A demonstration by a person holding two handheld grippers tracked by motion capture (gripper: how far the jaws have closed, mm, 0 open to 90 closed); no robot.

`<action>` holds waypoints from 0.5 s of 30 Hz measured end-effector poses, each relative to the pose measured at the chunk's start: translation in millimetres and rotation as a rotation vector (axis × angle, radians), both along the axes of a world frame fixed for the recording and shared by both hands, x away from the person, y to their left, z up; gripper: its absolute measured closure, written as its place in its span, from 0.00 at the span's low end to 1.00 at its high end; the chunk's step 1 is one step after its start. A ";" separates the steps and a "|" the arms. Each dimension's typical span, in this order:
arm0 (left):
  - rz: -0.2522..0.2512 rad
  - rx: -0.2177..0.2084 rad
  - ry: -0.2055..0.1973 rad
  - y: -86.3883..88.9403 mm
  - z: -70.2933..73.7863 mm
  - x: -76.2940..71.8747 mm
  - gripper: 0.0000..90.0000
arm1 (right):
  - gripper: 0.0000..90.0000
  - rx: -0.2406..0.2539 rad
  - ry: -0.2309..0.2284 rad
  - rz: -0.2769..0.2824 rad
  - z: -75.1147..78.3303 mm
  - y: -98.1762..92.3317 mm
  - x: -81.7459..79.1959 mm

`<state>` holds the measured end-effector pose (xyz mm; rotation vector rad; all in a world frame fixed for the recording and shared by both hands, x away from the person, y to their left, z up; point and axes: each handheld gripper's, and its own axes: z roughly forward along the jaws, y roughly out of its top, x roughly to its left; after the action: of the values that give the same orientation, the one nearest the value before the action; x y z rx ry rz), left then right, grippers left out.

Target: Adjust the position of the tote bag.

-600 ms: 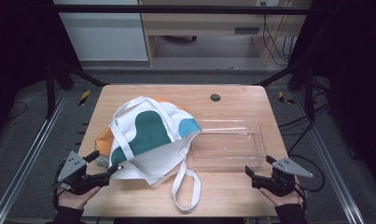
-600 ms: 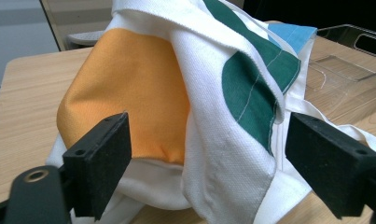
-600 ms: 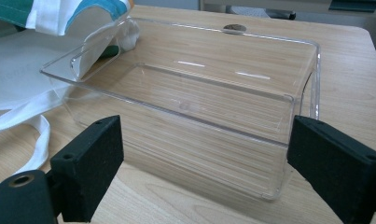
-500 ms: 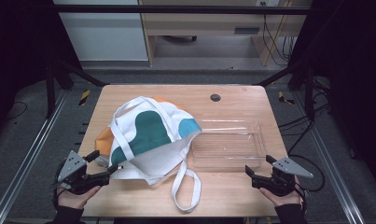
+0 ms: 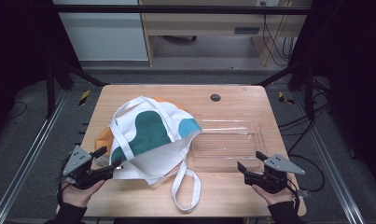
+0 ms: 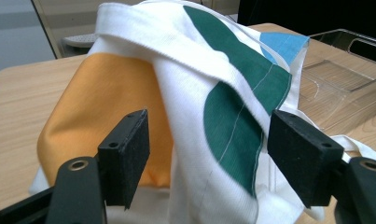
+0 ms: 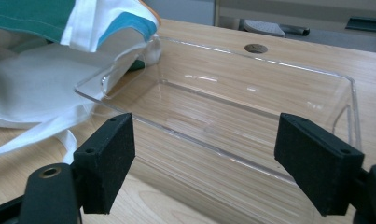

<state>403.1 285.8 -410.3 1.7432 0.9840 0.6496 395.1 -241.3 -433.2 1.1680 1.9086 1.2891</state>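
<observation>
A white cloth tote bag (image 5: 148, 135) with green, blue and orange patches lies crumpled on the wooden table (image 5: 232, 100), its strap loop (image 5: 185, 186) trailing toward the front edge. My left gripper (image 5: 108, 158) stands open at the bag's left front corner; in the left gripper view the bag (image 6: 199, 98) bulges between and beyond the wide-apart jaws. A clear plastic tray (image 5: 227, 144) sits empty right of the bag, the bag's blue corner draped over its left rim. My right gripper (image 5: 252, 161) is open just in front of the tray (image 7: 251, 112).
A small dark round grommet (image 5: 215, 97) is set in the table near its far edge. Black frame bars and cables surround the table; a desk stands beyond it.
</observation>
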 end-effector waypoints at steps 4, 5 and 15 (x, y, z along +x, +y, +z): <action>0.003 0.012 -0.003 -5.4 3.5 4.2 0.34 | 0.25 0.009 -0.001 0.013 3.1 7.5 1.5; 0.003 0.012 -0.003 -5.4 3.5 4.2 0.34 | 0.25 0.009 -0.001 0.013 3.1 7.5 1.5; 0.004 0.033 0.036 -8.7 4.0 12.0 0.46 | 0.29 0.016 0.014 0.089 7.8 38.2 5.6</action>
<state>415.2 277.1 -406.3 1.7871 1.0070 0.6425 400.7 -203.0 -425.3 1.1139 1.9839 1.3485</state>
